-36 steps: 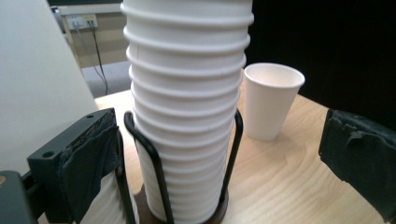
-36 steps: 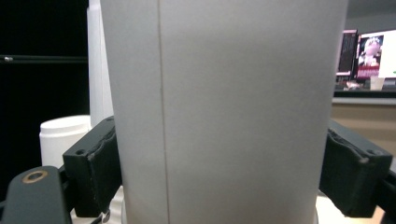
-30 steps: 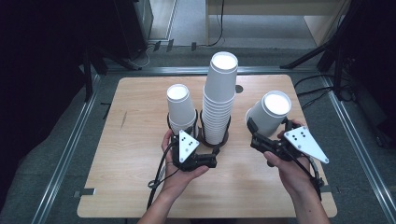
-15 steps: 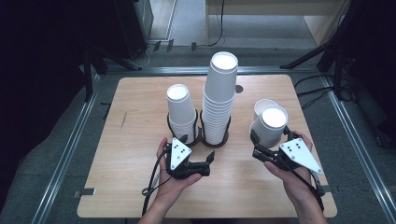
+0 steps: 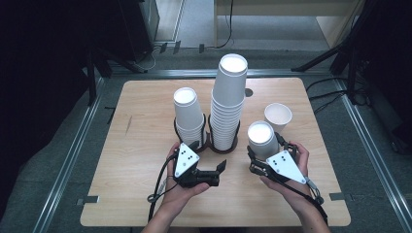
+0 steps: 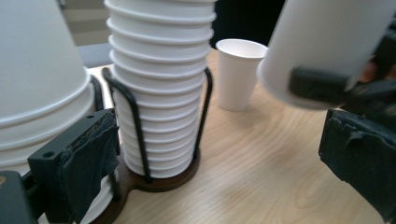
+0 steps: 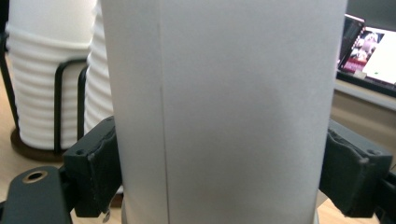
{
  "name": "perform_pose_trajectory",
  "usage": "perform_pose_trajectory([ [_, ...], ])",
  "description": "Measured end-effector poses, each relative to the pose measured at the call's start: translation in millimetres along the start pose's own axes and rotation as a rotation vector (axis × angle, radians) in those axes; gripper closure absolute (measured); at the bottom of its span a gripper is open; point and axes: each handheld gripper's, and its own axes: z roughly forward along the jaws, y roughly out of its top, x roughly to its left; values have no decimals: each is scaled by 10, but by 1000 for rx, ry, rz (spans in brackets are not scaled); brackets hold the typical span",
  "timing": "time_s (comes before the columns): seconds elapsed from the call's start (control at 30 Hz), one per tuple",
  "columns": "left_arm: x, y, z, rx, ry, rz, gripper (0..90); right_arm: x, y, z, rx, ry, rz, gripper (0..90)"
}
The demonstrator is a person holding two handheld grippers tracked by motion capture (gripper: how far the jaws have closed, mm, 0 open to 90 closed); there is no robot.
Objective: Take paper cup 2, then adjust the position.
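Two stacks of upside-down white paper cups stand in a black wire holder (image 5: pixel 210 141): a short stack (image 5: pixel 187 114) and a tall stack (image 5: pixel 230 104). My right gripper (image 5: pixel 268 148) is shut on a single upside-down cup (image 5: pixel 261 137), held just right of the tall stack and above the table. That held cup (image 7: pixel 224 107) sits between the two jaws of the right gripper (image 7: pixel 224 177). My left gripper (image 5: pixel 214 173) lies open and empty in front of the holder. In the left gripper view, the left gripper (image 6: pixel 219 163) faces the tall stack (image 6: pixel 161 93) and the held cup (image 6: pixel 327 42).
A loose cup (image 5: pixel 278 118) stands mouth-up on the wooden table (image 5: pixel 136 194) behind the right gripper; this loose cup (image 6: pixel 238 74) also appears in the left gripper view. A dark round hole (image 5: pixel 248 92) marks the tabletop behind the tall stack. Metal rails run along the floor beside the table.
The right gripper has swung its cup from a tilt to bottom-up and brought it left and nearer, uncovering the loose cup behind. The left gripper has drawn back from the holder.
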Motion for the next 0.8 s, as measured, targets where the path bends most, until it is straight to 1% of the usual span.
perform_pose_trajectory([
  [0.03,14,7,-4,-1,-13,-17,0,20,-15,7,7,1,-16,125],
  [0.07,20,10,-6,-2,-12,-20,0,35,-28,13,13,0,-23,125],
  [0.13,28,16,-4,-1,-11,-11,0,50,-52,23,21,0,-41,125],
  [0.17,28,16,-4,-1,-11,-11,0,50,-52,23,21,0,-41,125],
  [0.2,32,21,4,3,-16,-9,0,56,-71,23,27,-2,-60,125],
  [0.27,22,20,20,4,-25,-13,0,53,-84,23,30,-6,-74,125],
  [0.37,-3,8,35,12,-34,-3,0,43,-105,28,38,-12,-80,125],
  [0.43,-8,5,41,18,-43,1,0,47,-116,35,45,-4,-82,125],
  [0.5,4,9,34,14,-60,-21,0,65,-128,42,55,-2,-90,125],
  [0.53,15,12,30,13,-62,-24,0,74,-136,47,58,0,-103,125],
  [0.57,18,13,28,12,-57,-21,0,86,-144,50,61,3,-109,125],
  [0.67,25,14,26,11,-60,-23,0,115,-162,59,69,5,-131,125],
  [0.7,25,14,26,11,-60,-23,0,115,-162,59,69,5,-131,125],
  [0.8,8,10,35,16,-68,-11,0,144,-172,63,68,7,-157,125],
])
